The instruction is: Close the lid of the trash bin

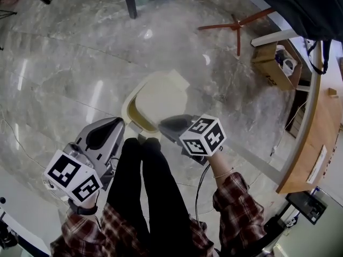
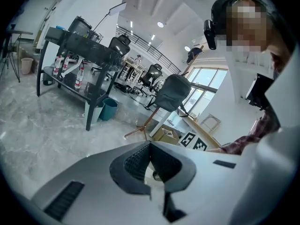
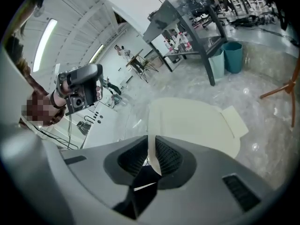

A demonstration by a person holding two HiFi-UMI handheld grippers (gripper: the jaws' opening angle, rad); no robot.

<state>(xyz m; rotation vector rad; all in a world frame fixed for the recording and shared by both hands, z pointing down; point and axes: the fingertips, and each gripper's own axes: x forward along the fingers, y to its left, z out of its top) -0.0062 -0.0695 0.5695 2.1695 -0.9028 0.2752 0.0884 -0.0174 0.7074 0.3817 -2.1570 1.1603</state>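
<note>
The cream trash bin point(image 1: 127, 109) stands on the marble floor just ahead of my feet. Its flat cream lid point(image 1: 159, 97) lies tilted over the opening, and part of the rim shows at the left. My right gripper point(image 1: 165, 123) is at the lid's near edge. In the right gripper view the thin lid edge point(image 3: 151, 146) runs between the right gripper's point(image 3: 151, 138) jaws, which are shut on it; the lid's broad face point(image 3: 192, 123) spreads beyond. My left gripper point(image 1: 114, 124) hangs left of the bin, apart from it. The left gripper point(image 2: 150, 145) is shut and holds nothing.
Black-trousered legs point(image 1: 144, 175) stand right behind the bin. A wooden desk point(image 1: 321, 127) runs along the right, with a cardboard box point(image 1: 272, 63) beneath it and a black bag point(image 1: 305, 4) above. Red stand legs point(image 1: 236, 25) lie on the floor farther off.
</note>
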